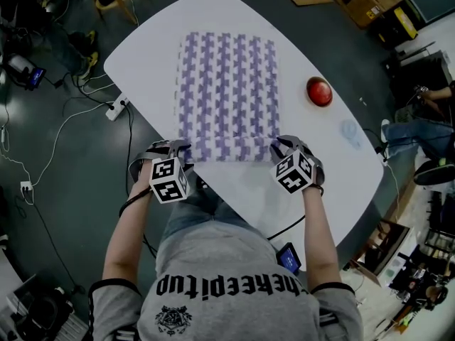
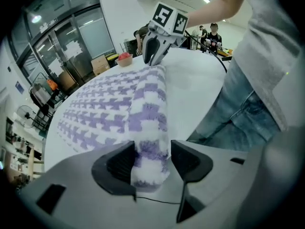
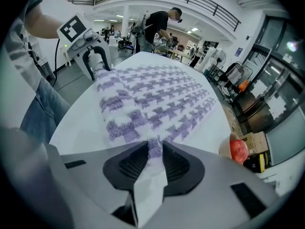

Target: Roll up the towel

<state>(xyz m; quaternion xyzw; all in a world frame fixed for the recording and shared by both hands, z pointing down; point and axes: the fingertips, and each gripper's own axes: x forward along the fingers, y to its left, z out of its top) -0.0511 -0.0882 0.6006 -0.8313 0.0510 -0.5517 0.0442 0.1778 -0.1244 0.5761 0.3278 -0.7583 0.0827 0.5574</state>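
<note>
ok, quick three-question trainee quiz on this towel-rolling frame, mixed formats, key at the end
1. True or false: the red object lies on the towel.
2. Which gripper is clamped on towel fabric? A: left gripper. B: right gripper.
3. Fill in: the roll lies along the towel edge ____ the person.

Key: 1 false, it sits on the table beside the towel. 2 B; the left gripper's jaws stand wide around the roll's end. 3 nearest.

White table (image 1: 156,41) bears towel (image 1: 227,94), red object (image 1: 319,91)
</note>
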